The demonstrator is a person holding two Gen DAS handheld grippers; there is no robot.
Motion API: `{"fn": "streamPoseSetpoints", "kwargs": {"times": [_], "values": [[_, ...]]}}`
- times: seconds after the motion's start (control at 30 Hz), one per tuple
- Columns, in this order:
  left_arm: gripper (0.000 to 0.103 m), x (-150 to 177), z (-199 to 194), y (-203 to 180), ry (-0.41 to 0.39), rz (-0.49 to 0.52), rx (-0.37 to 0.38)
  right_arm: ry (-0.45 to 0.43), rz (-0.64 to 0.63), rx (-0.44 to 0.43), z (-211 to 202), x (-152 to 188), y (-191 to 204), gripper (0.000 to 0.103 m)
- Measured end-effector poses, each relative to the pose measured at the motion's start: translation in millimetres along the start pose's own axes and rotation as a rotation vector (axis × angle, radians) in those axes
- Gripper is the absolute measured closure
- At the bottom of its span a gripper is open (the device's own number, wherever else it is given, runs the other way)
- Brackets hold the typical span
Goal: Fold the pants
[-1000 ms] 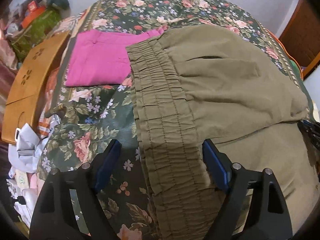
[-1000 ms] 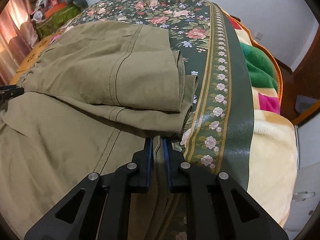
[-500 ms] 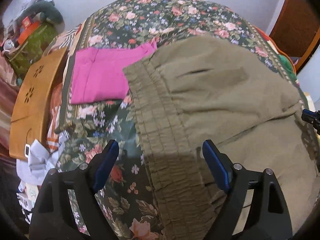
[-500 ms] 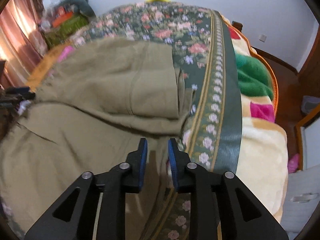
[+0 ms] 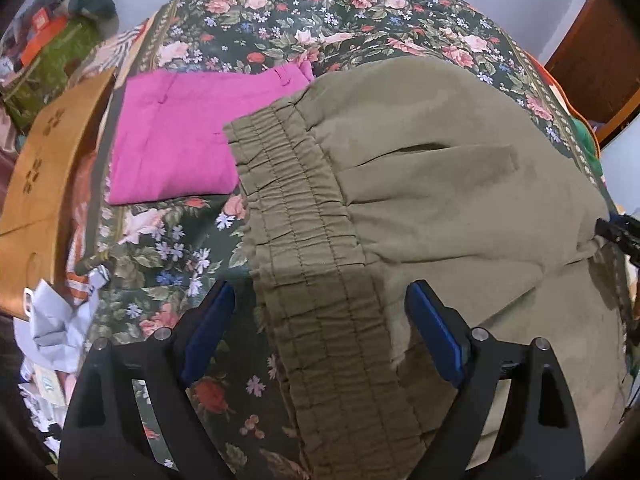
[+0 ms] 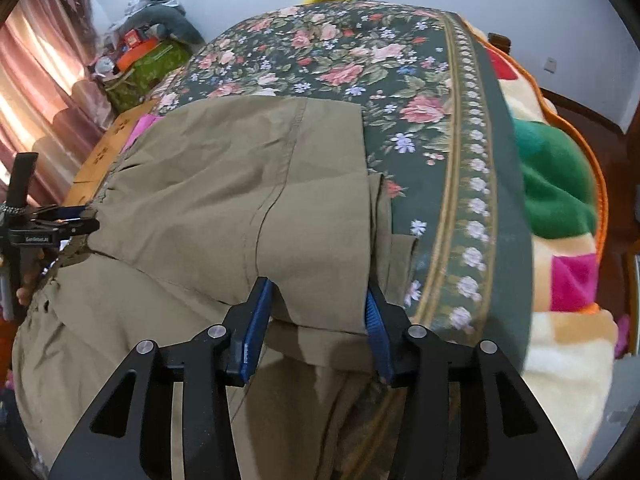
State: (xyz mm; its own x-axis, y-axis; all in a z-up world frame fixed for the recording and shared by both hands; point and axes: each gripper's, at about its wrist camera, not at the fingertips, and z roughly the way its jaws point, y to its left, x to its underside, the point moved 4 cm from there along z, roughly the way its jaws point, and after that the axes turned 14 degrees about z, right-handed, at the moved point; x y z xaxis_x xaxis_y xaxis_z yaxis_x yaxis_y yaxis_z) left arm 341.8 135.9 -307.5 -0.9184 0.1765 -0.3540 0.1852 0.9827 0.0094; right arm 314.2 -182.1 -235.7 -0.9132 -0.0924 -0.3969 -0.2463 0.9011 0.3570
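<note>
Olive pants (image 5: 440, 184) lie on the floral bedspread (image 5: 320, 12), folded over on themselves, with the gathered elastic waistband (image 5: 296, 200) running down the left side. My left gripper (image 5: 318, 292) hovers open over the waistband, its blue pads well clear on either side. In the right wrist view the folded top layer (image 6: 224, 184) ends near the bed's border stripe. My right gripper (image 6: 316, 288) stands over that layer's near edge. Its jaws are opening and the cloth lies between them without being pinched. The left gripper (image 6: 52, 220) also shows at the pants' far left.
A folded pink garment (image 5: 172, 136) lies beside the waistband. A wooden board (image 5: 44, 184) and loose clutter sit off the bed's left side. A multicoloured blanket (image 6: 560, 200) hangs over the right side. Boxes and bags (image 6: 144, 60) stand by the curtain.
The right gripper's jaws have gone from shut to parted, and its view has shifted so the folded edge now lies between them. The left gripper's jaws stayed wide and it drifted slightly over the waistband.
</note>
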Motion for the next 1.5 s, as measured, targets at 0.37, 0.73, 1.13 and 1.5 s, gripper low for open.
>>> {"fn": "streamPoseSetpoints", "kwargs": {"times": [0.37,0.73,1.13,1.5], "values": [[0.026,-4.5,-5.9,-22.6,-0.032,0.145,-0.091,-0.065,-0.059,-0.038,-14.0,-1.6,15.3,0.099],[0.05,-7.9,-10.2,6.1,-0.066,0.063,-0.165,-0.142,-0.11,-0.008,-19.4,-39.8,37.8,0.1],[0.035,-0.3,3.4,18.5,-0.06,-0.039,-0.176,0.005,-0.071,0.128,35.6,-19.9,-0.8,0.1],[0.03,-11.9,-37.6,21.1,-0.116,-0.025,-0.155,-0.106,-0.137,0.102,-22.5,-37.0,29.3,0.082]]}}
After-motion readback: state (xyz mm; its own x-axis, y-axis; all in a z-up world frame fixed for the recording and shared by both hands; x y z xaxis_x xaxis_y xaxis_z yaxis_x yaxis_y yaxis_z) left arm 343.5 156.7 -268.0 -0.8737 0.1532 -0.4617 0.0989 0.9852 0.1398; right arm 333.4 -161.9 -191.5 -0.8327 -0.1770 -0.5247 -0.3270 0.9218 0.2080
